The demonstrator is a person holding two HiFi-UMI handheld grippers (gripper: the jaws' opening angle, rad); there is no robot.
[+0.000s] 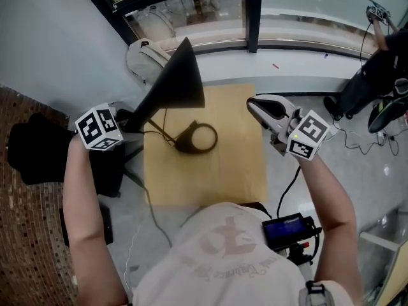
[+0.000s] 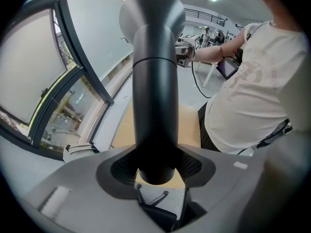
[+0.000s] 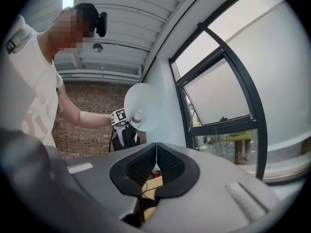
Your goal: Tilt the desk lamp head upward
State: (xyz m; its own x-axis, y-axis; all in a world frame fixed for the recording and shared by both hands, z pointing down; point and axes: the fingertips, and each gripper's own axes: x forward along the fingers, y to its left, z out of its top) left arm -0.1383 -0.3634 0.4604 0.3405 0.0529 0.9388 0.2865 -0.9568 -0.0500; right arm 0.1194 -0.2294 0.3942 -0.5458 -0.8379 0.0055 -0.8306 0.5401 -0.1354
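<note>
While the lamp (image 1: 167, 101) stands on the left part of a pale wooden table (image 1: 236, 164), its head (image 1: 180, 75) hangs over the table's far left corner. The head is a matte black cone that narrows into a smooth round neck (image 2: 155, 110). The neck slants down and left in the head view, away from the wide mouth. In the right gripper view the mouth faces the camera, white inside, with a small bulb (image 3: 137, 115) showing near its lower edge. A thin stem (image 1: 160, 130) joins the neck end to a dark ring-shaped base (image 1: 200, 138), which lies flat on the table a little left of its middle. The left gripper (image 2: 156, 171) is clamped on the neck: both ribbed pads press against the black tube, which fills the gap between them and runs on up to the flare of the cone. The right gripper (image 3: 156, 161) hangs above the table's right side, well apart from the lamp, its jaws closed pad to pad with nothing between them. Beyond the table a dark-framed window (image 1: 252, 11) runs along the wall, with a pale bag (image 1: 141, 55) on the floor below it, just behind the head. A black chair (image 1: 35, 152) stands to the left of the table.
</note>
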